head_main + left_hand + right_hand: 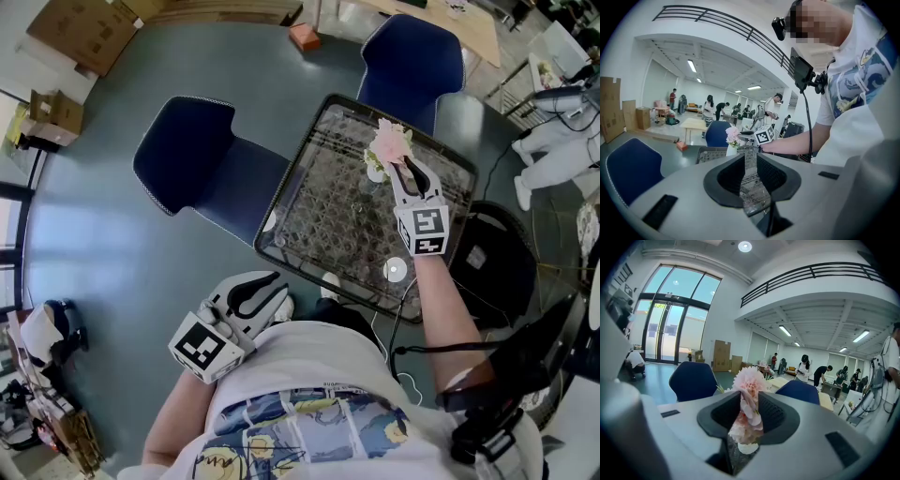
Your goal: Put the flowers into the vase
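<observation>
Pink flowers stand in a small white vase on the far part of the glass-topped table. My right gripper reaches in at the bunch from the near side. In the right gripper view the flowers fill the narrow gap between the jaws above the vase. The pads stand slightly apart and do not look pressed on them. My left gripper hangs close to my body off the table's near edge, with a narrow gap between its jaws and nothing in it. From there the flowers show far ahead.
Two blue chairs stand beside the table. A small round white object lies on the glass near my right forearm. A black seat is at the right. Cardboard boxes sit far left. People move in the background.
</observation>
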A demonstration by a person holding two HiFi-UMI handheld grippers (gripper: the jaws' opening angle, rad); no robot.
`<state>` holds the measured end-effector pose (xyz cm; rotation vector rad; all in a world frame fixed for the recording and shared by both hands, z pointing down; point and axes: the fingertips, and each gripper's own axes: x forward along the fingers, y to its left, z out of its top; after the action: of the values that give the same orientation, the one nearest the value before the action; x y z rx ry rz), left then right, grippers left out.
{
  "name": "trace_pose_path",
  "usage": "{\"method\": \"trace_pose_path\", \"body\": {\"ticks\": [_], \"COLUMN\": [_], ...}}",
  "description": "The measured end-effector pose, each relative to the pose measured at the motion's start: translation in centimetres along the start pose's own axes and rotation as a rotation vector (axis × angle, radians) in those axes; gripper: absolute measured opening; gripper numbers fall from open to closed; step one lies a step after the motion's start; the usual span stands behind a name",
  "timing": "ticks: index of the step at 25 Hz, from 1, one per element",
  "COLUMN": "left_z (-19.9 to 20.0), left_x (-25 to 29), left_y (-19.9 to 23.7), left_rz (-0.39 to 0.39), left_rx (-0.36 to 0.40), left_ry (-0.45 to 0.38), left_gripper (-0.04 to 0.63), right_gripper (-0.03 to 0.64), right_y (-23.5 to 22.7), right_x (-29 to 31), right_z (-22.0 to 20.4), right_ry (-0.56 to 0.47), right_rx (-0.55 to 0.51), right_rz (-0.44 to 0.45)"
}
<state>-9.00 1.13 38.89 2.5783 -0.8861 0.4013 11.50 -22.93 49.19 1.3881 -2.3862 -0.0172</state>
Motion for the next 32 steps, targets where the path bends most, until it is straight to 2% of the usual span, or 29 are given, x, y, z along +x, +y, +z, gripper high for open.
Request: {"method": "trace_pose_path", "body": {"ticks": [15,32], "left_z": [-0.8,-1.0], "left_x": [-1.9,-2.2], "left_y": [-0.3,-0.8], "left_rz": [-0.02,-0.029], "left_rx": [0.026,0.016], "left_ry": [-0.001,0.004], "left_gripper": [0.064,0.064], "right_gripper": [0.13,0.16], "right_y": [1.9,1.8], "right_x": [-0.9,-1.6], "right_z": [0.2,0.2], "right_ry": [0.008,0.013], "right_rx": [-0.015,-0.026], "right_rz": [0.004,-0.01]}}
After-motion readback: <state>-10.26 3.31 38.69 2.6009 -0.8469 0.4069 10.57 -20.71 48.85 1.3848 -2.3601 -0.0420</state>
